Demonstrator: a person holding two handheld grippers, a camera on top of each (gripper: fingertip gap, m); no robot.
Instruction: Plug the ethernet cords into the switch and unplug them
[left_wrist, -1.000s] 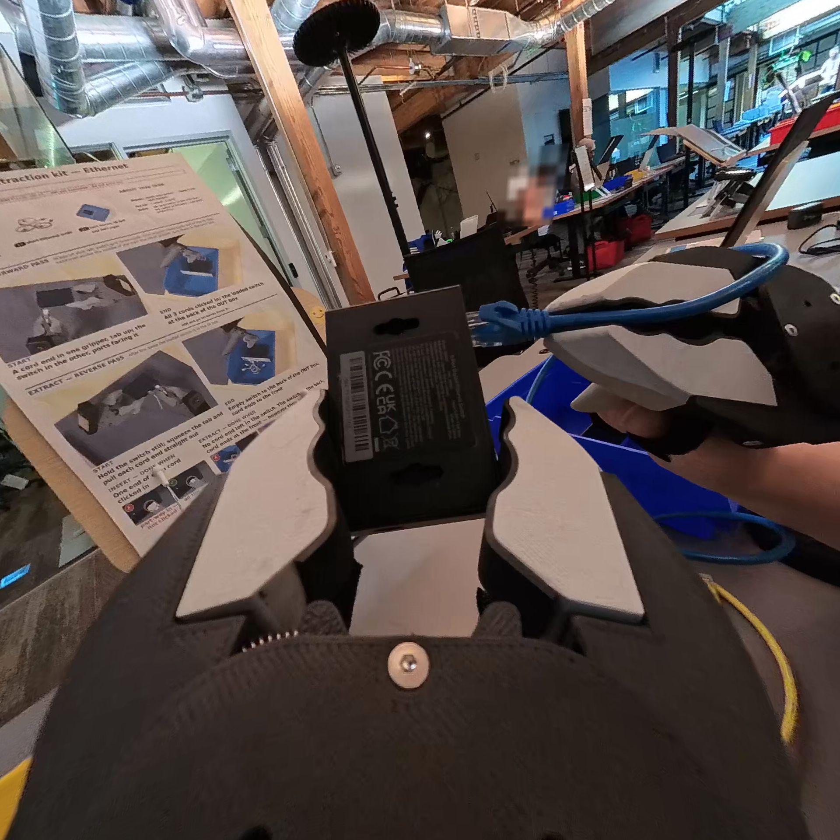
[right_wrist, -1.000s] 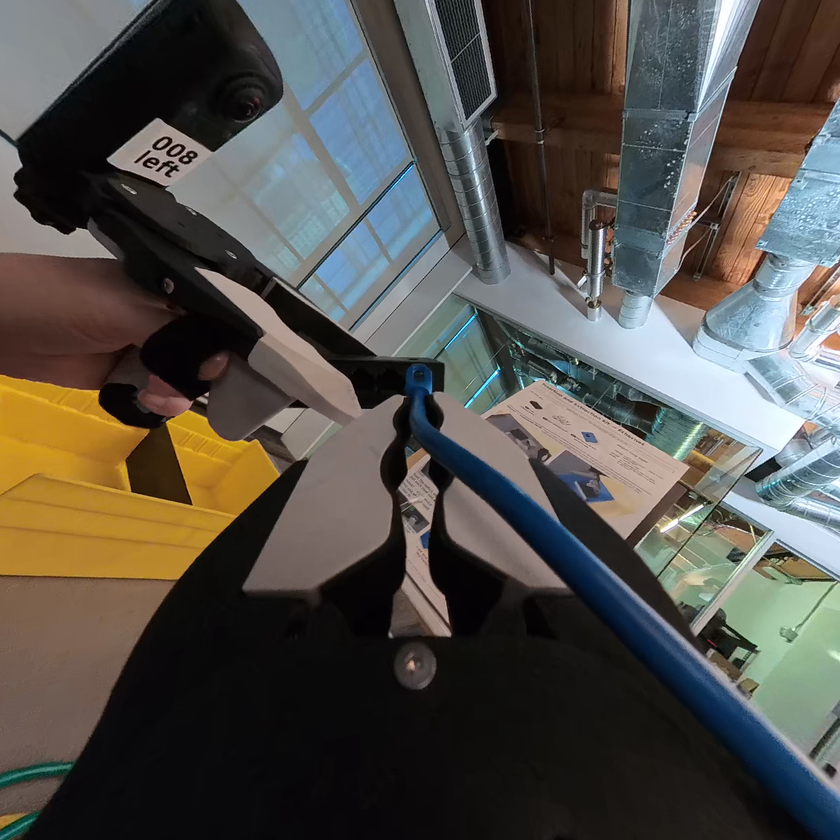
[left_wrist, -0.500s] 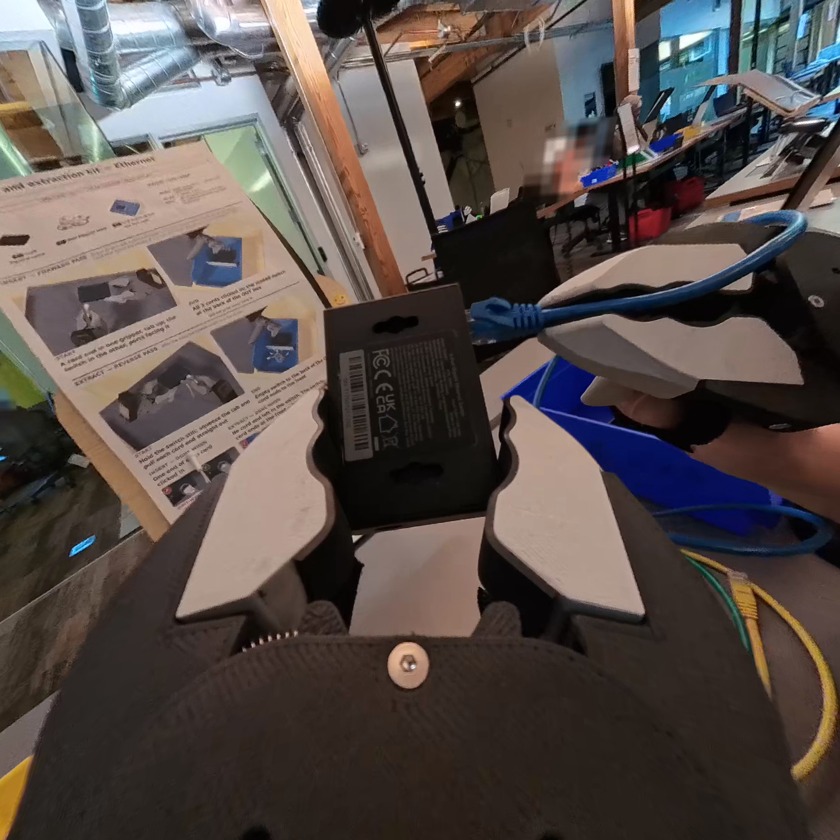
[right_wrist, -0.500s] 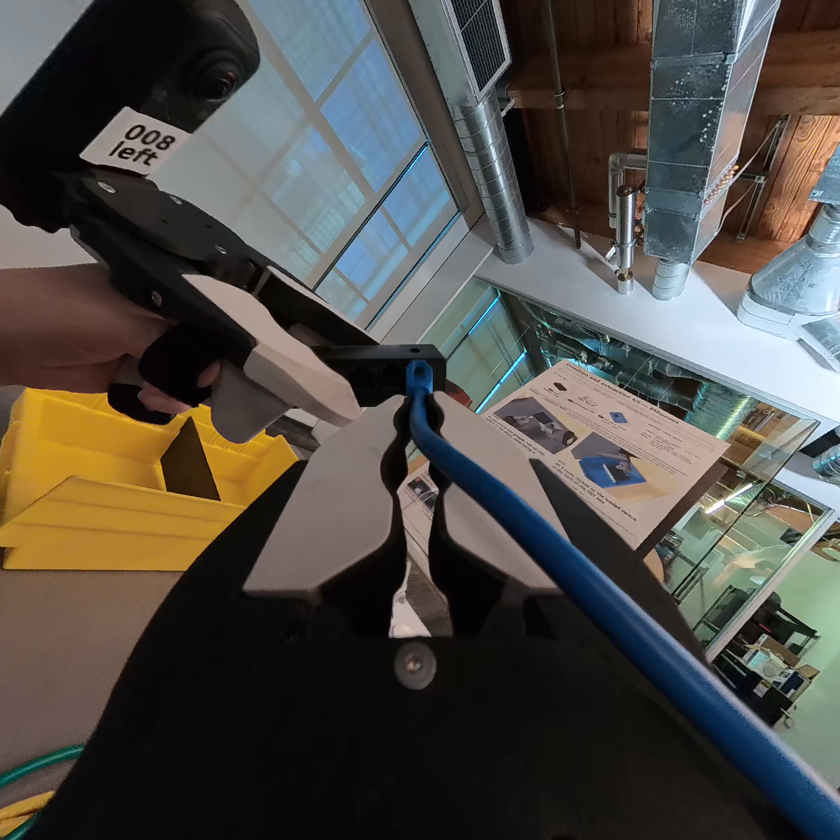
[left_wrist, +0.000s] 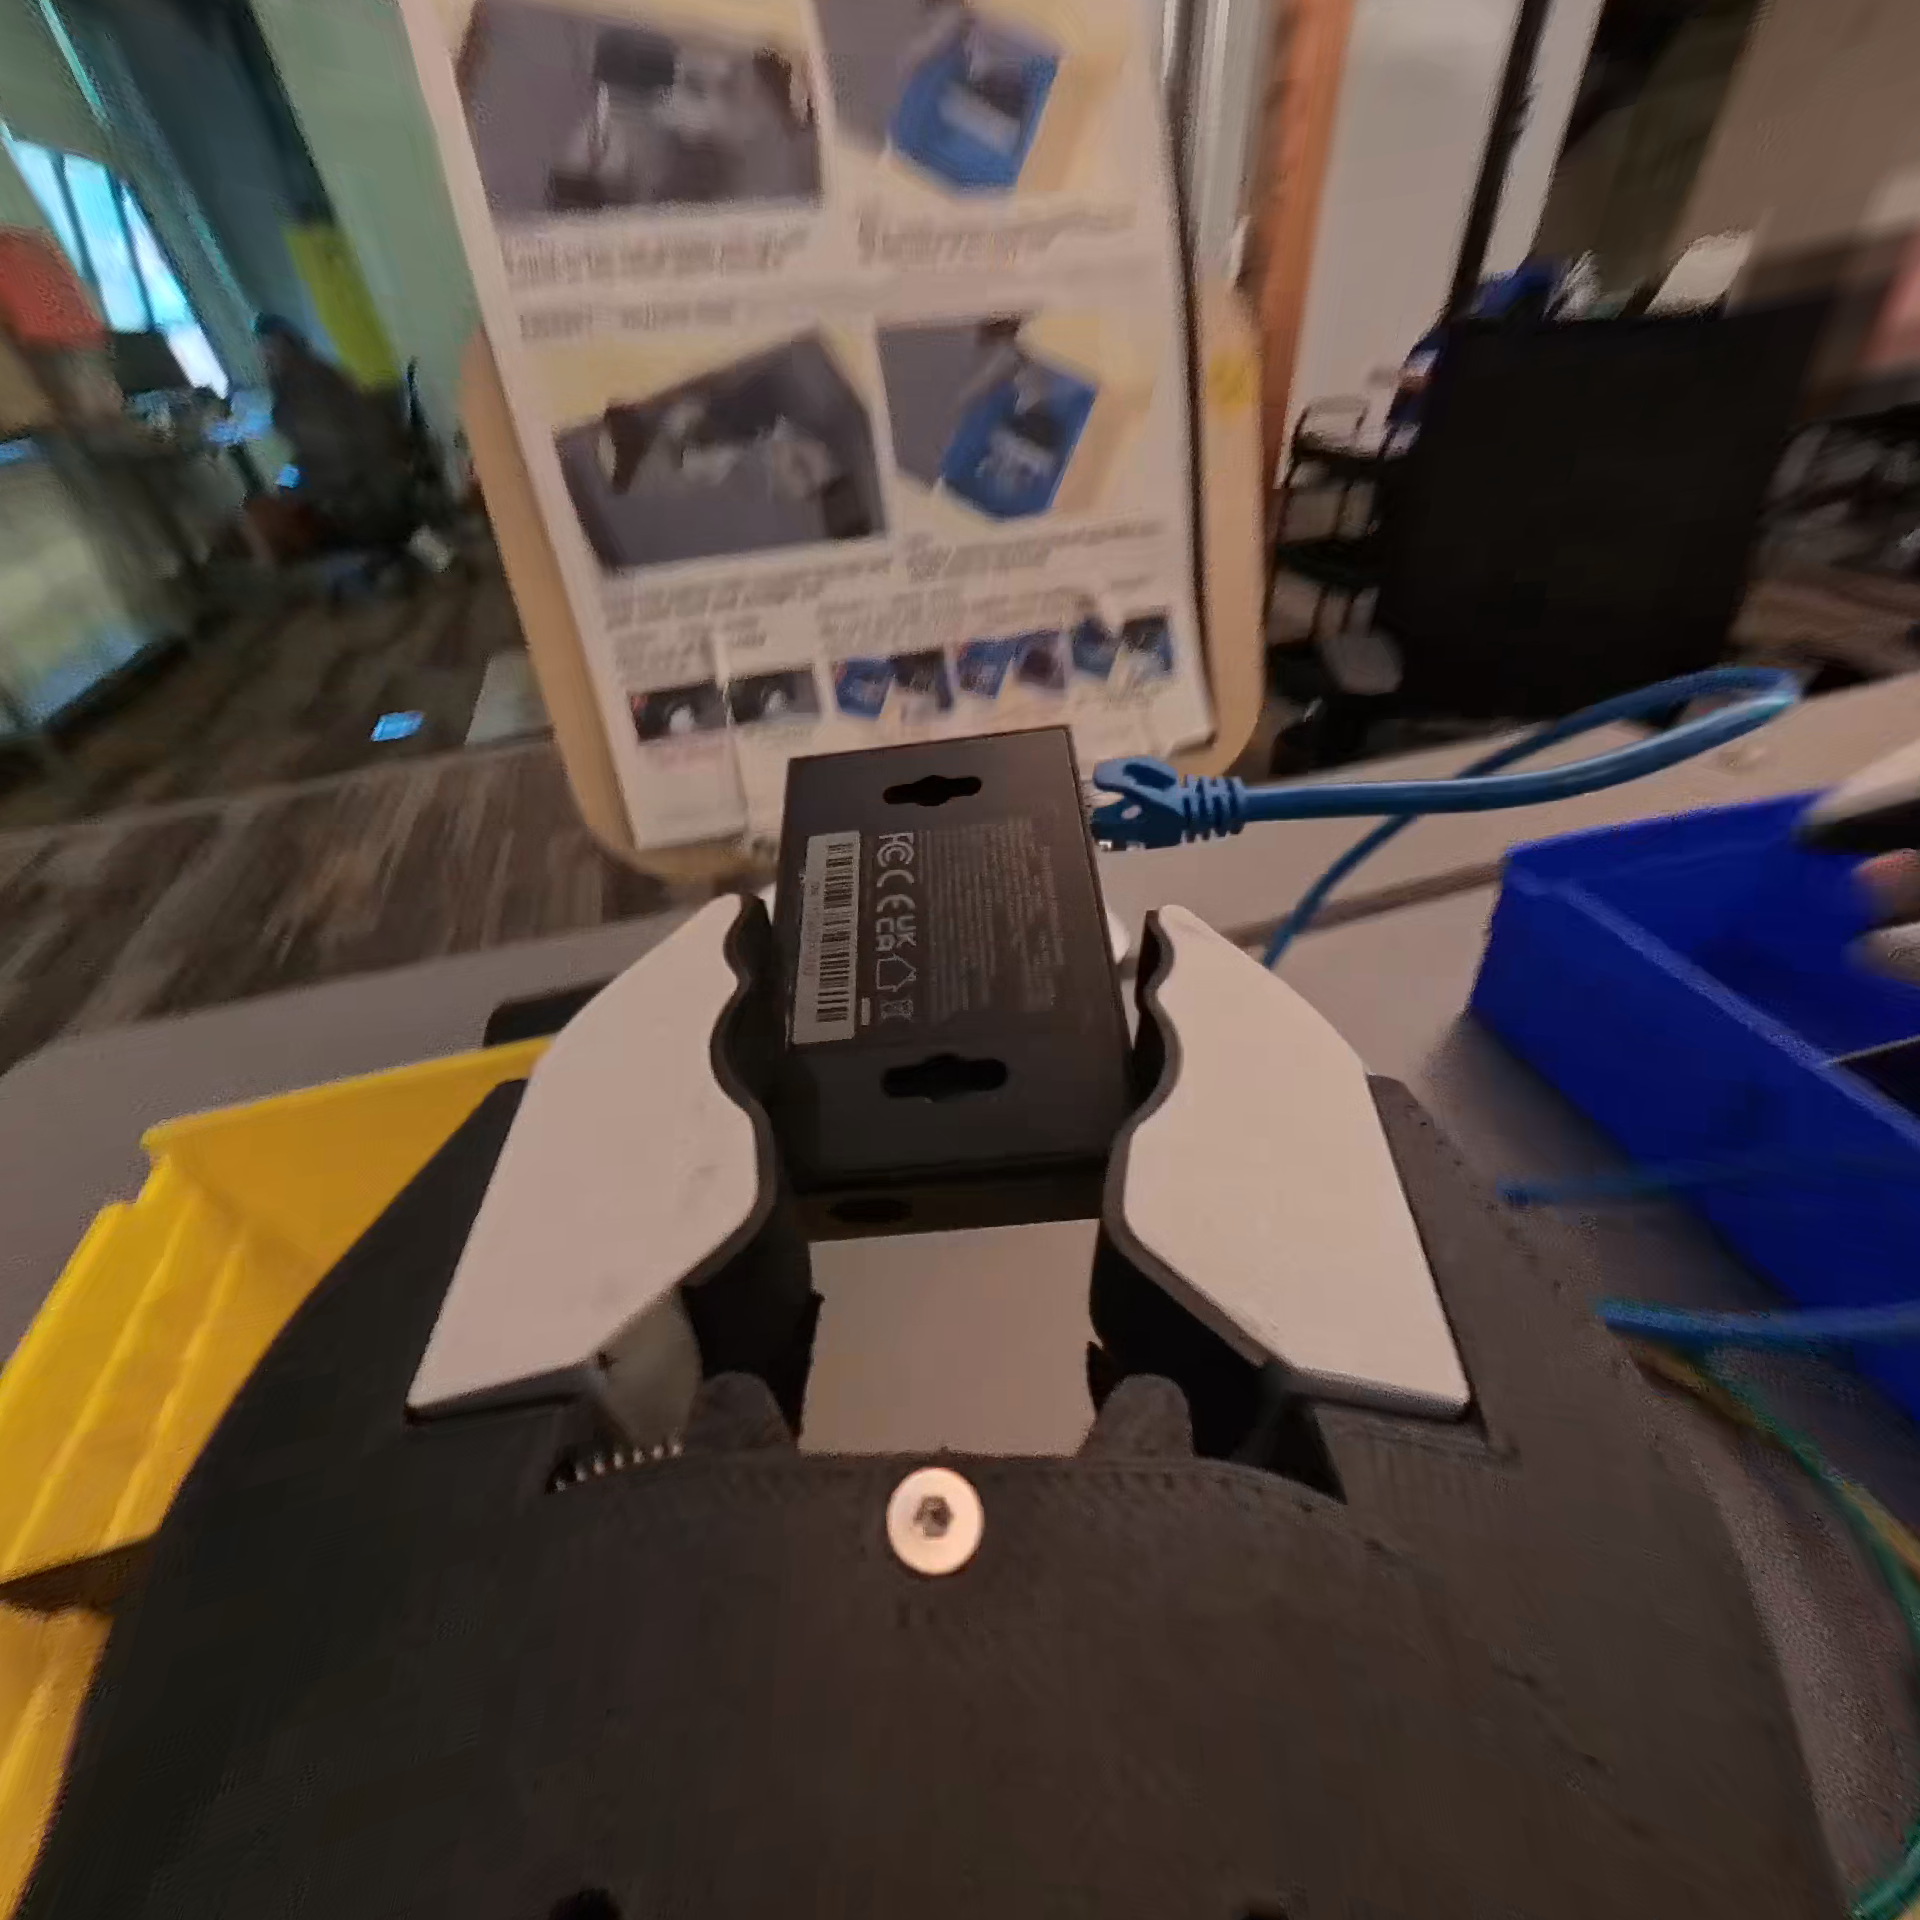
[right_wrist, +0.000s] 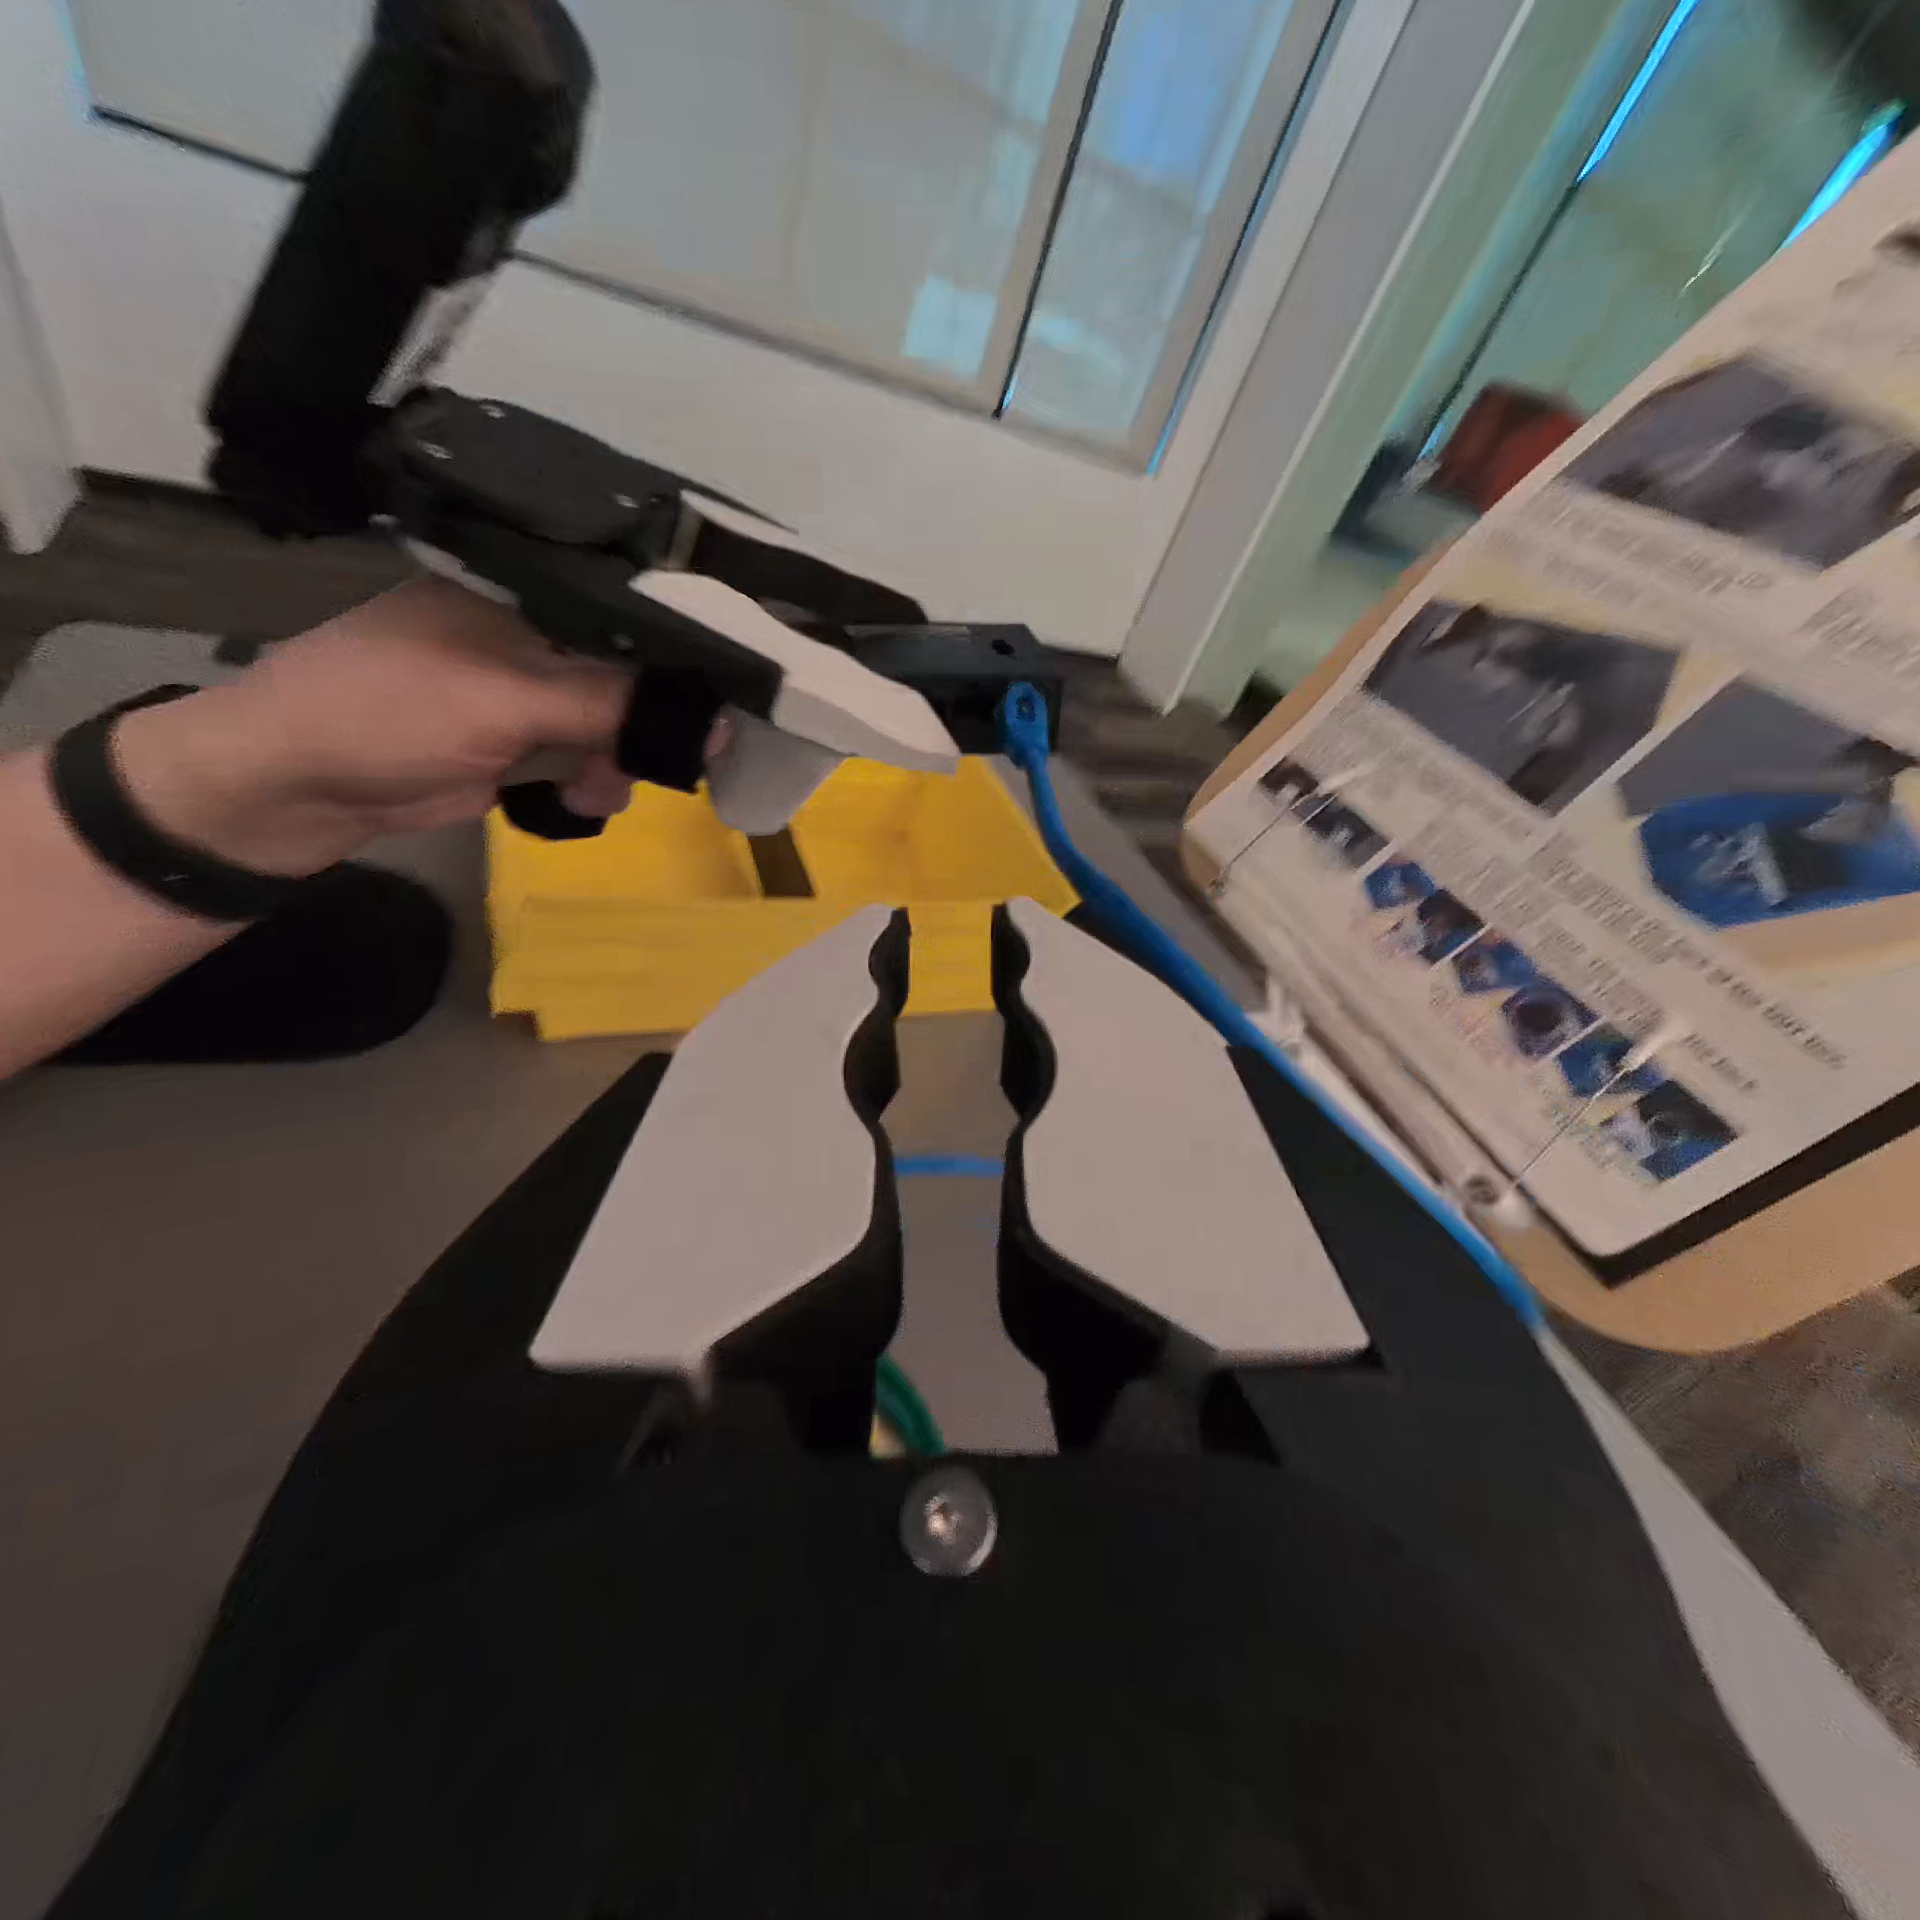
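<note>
1. Between my left gripper's (left_wrist: 940, 1023) fingers sits the black ethernet switch (left_wrist: 945, 966), clenched by its long sides and held in the air above the grey desk (left_wrist: 260, 1039), label face up.
2. My right gripper (right_wrist: 948, 997) is released and holds nothing; its fingers stand a little apart over bare desk.
3. Plugged into the switch's right side is the blue ethernet cord (left_wrist: 1164, 802), its plug seated as far as I can judge.
4. I expect the switch to be light, rigid and smooth-sided, so a firm squeeze suits it. The cord is limp; I would take it at the stiff ribbed boot just behind the plug.
5. Only the left wrist view shows the blue bin (left_wrist: 1704, 997) at the desk's right. Only the right wrist view shows the hand (right_wrist: 416, 727) on the left gripper, and the cord trailing down past the instruction board (right_wrist: 1558, 883).
</note>
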